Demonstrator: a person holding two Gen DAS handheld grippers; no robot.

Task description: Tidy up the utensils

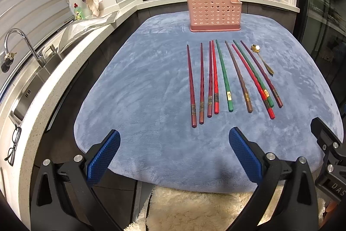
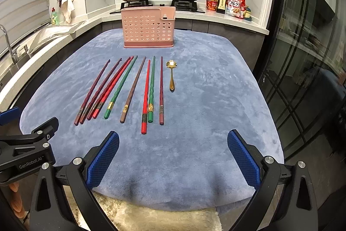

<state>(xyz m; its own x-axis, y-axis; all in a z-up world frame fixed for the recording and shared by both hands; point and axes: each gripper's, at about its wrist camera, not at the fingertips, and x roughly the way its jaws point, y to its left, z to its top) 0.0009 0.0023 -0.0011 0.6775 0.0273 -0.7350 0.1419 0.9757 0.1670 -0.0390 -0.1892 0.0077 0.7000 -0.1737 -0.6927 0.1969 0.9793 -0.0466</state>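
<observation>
Nine chopsticks (image 2: 129, 88) in maroon, red, green and brown are lying side by side on the blue cloth, tips pointing toward the pink perforated holder (image 2: 148, 27). The holder is standing upright beyond them. A small gold spoon (image 2: 171, 75) is lying just right of the row.

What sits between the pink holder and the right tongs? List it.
Nine chopsticks and a gold spoon on blue cloth, right wrist view, before pink holder; right tongs open.

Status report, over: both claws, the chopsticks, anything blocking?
Left claw and right claw open, empty. Nine lacquered chopsticks and gold flower spoon untouched on blue mat. Pink perforated holder unobstructed.
</observation>
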